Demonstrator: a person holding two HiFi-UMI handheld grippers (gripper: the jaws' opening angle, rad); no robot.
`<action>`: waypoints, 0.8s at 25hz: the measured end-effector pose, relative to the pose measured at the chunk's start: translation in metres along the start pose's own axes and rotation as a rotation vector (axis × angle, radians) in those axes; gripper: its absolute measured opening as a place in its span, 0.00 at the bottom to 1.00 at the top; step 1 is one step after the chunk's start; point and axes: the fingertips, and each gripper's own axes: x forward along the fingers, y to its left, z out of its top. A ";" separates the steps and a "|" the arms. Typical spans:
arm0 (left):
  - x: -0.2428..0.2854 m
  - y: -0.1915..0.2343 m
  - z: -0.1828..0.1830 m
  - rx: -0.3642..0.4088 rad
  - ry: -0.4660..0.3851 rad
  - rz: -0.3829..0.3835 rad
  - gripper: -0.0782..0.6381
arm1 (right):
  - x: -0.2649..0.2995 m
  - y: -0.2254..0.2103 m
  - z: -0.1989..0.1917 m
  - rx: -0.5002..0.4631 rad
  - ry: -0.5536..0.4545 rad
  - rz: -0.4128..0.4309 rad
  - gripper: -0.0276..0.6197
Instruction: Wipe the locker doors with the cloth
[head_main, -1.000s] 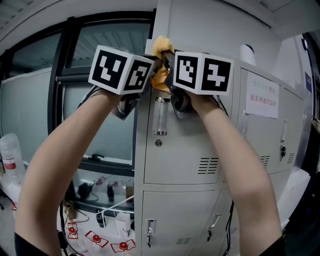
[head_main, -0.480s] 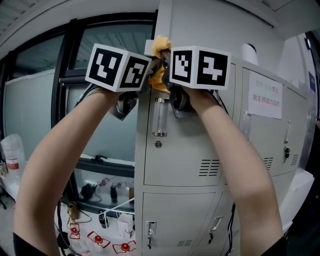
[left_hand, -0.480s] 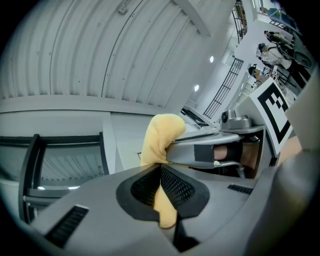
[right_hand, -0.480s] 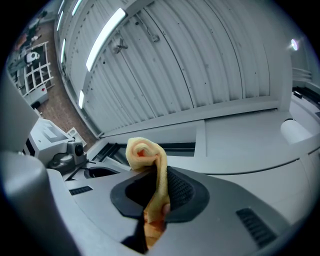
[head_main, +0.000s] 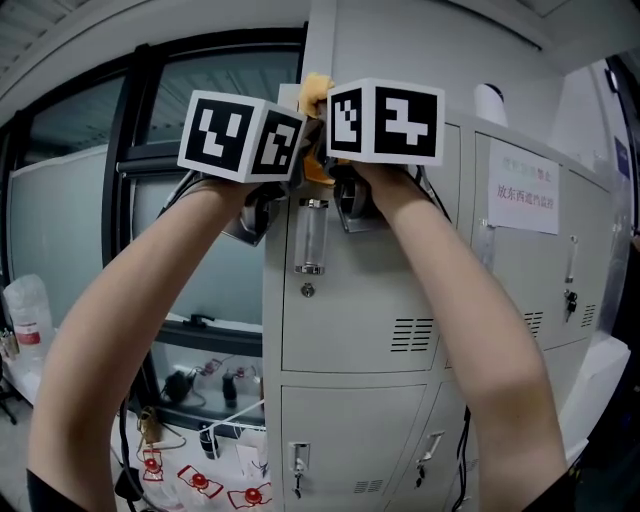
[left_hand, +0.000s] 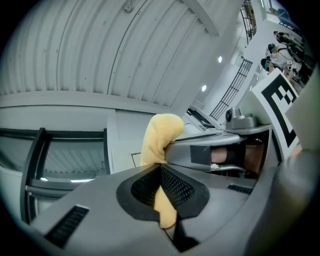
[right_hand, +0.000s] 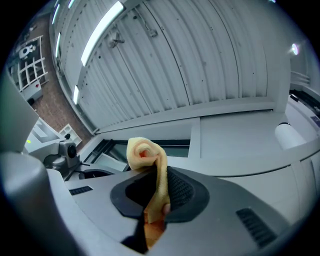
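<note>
The fingers (left_hand: 177, 186) of the left gripper (left_hand: 161, 194) are shut narrow on the cloth (left_hand: 158, 134). A yellow strip runs down between the mesh pads and a rounded wad stands out past the tips. The right gripper (right_hand: 157, 194) has its fingers (right_hand: 184, 192) clamped on the same cloth in the same way, with a rolled end poking out ahead. Both hold it; neither is empty.

In the head view the cloth (head_main: 316, 92) sits bunched between the two grippers, straight above the handle (head_main: 308, 235) of the upper door (head_main: 360, 310). It is up near that door's top left corner. Its long axis runs up along the fingers, so the free wad leads and the held tail trails back into the pads.

The grippers are side by side, cubes nearly touching, and equally near the cloth. The left one is just left of the line above the handle, the right one just right of it. I cannot tell whether the wad is pressed on the metal or just off it.

My judgement is that wiping stands at the top of this door. Nearly all the unwiped face lies below the cloth, around and under the handle. The next stroke would likely need the wad pushed flat on the door and drawn downward, steering around the handle.
</note>
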 end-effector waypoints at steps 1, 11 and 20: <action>0.002 -0.003 0.001 -0.002 0.002 -0.003 0.14 | -0.002 -0.003 0.000 -0.001 0.002 -0.001 0.15; 0.042 -0.058 0.010 0.022 0.013 -0.048 0.14 | -0.035 -0.063 -0.004 -0.003 0.016 -0.051 0.15; 0.078 -0.109 0.016 0.006 0.029 -0.074 0.14 | -0.066 -0.118 -0.010 0.011 0.036 -0.079 0.15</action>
